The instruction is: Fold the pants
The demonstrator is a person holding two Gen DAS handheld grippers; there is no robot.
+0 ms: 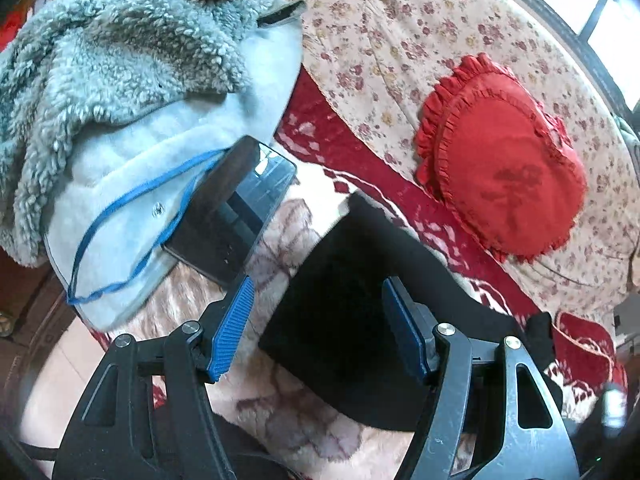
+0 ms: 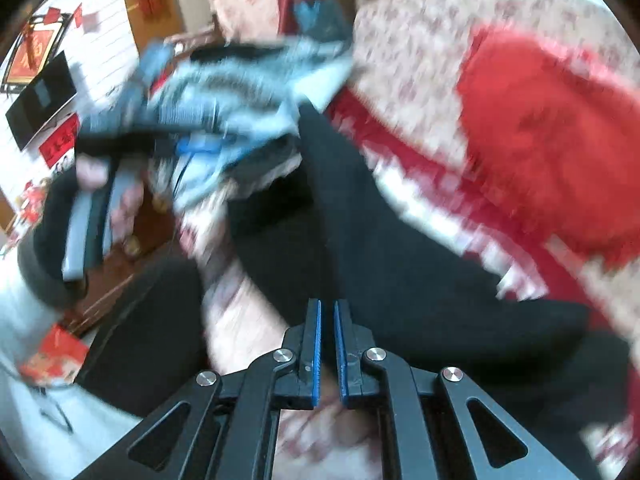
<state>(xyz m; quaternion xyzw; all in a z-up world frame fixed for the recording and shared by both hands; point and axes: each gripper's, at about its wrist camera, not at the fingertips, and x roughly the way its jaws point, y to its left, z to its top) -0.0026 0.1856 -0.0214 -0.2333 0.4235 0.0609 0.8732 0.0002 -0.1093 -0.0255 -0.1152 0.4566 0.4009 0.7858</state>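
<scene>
Across the bed's floral blanket (image 1: 288, 408) lie the black pants (image 1: 340, 300), spread flat for folding. Left tool (image 1: 320, 328) hovers wide above them, gripping nothing. Right tool (image 2: 327, 344) is pressed nearly together; whether cloth is pinched, I cannot tell.

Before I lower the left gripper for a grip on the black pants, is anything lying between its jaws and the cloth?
Nothing visible. The left gripper hangs open directly over the black pants. The phone and the fleece jacket lie off to its left side.
</scene>
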